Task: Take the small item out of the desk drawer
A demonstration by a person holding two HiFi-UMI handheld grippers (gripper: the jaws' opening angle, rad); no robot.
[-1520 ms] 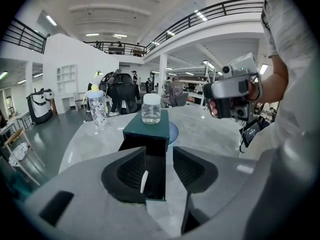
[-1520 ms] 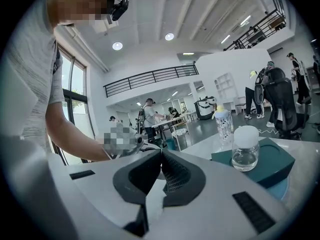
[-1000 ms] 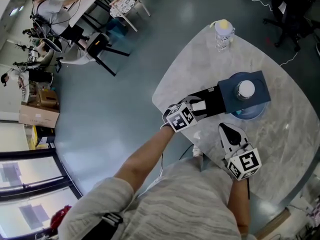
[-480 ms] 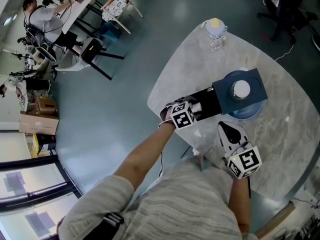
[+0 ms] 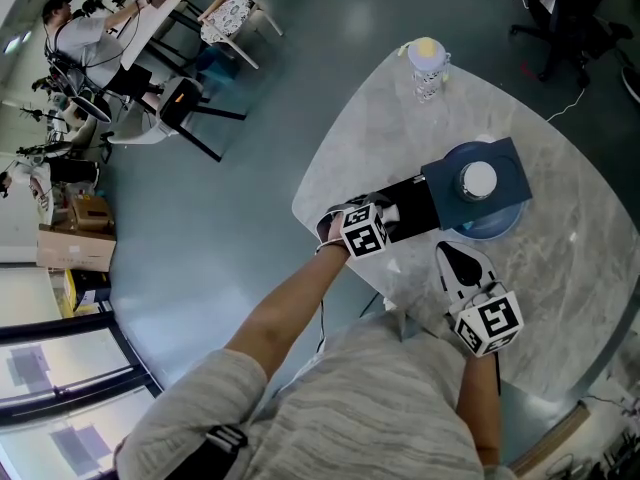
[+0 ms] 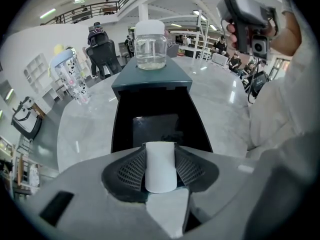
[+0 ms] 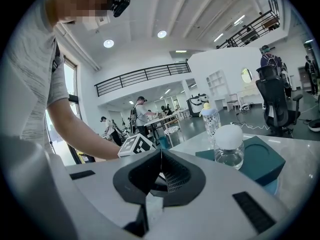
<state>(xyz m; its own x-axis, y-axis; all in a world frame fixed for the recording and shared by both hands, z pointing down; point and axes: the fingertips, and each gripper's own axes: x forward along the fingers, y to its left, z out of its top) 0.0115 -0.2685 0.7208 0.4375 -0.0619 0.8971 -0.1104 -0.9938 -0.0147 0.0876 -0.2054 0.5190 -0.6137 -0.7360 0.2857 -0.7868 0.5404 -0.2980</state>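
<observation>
White and cylindrical, the one small item [image 6: 160, 171] sat clamped between the two mesh pads [image 6: 132, 169] of the left gripper [image 6: 160, 149], whose jaws had just been closing onto it, at the near end of the one open black drawer [image 6: 150, 104]. At twelve o'clock beyond it in the left gripper view, the single teal box [image 6: 150, 80] carried one white-lidded glass jar [image 6: 150, 46], and one yellow-capped bottle [image 6: 70, 79] stood at ten o'clock on the marble table [image 6: 80, 131]. At one o'clock there, the right gripper [image 7: 161, 170] had its two jaws pressed together on nothing.
</observation>
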